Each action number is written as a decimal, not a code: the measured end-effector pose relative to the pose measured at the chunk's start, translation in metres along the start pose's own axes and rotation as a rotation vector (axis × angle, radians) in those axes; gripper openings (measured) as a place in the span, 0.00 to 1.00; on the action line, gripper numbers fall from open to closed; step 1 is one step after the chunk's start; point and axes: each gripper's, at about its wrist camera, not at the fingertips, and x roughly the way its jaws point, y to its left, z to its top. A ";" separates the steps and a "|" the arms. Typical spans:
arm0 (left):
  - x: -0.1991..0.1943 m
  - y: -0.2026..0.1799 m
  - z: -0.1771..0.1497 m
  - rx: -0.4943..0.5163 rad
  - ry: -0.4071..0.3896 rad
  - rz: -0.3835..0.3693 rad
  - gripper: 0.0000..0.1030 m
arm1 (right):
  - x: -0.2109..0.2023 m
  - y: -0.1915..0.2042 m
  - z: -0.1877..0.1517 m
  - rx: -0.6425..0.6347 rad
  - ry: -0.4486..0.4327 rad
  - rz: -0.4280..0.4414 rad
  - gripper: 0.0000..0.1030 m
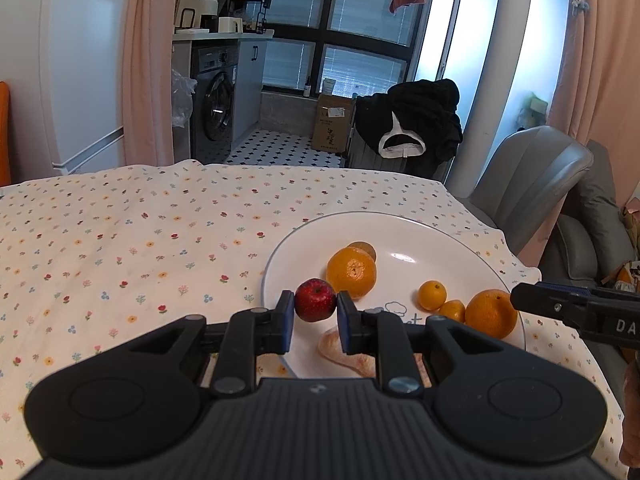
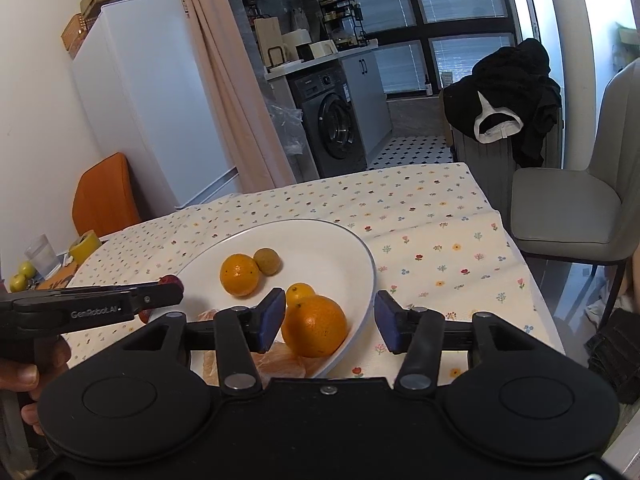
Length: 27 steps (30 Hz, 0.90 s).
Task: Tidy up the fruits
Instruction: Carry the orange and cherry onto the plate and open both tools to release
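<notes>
The left tongs [image 1: 316,316] grip a red apple [image 1: 315,300] between their blue pads, above the near edge of the white plate [image 1: 440,236]. Just beyond the apple lies a big orange [image 1: 352,272]. The right tongs [image 2: 330,322] stand wide apart, with another orange [image 2: 316,326] between their fingers, untouched, at the plate's rim.

white fridge [image 2: 152,100], washing machine [image 1: 216,104], pink curtains [image 1: 146,60], grey chair [image 2: 576,200], dark windows [image 1: 336,12].
</notes>
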 end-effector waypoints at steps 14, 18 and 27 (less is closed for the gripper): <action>-0.020 0.006 -0.001 -0.007 -0.017 0.043 0.46 | -0.008 0.010 -0.004 -0.006 -0.004 0.017 0.54; -0.033 0.011 -0.002 -0.017 -0.027 0.067 0.54 | -0.014 0.021 -0.005 -0.022 -0.014 0.031 0.58; -0.068 0.027 -0.007 -0.036 -0.069 0.116 0.78 | -0.022 0.042 -0.008 -0.051 -0.029 0.057 0.74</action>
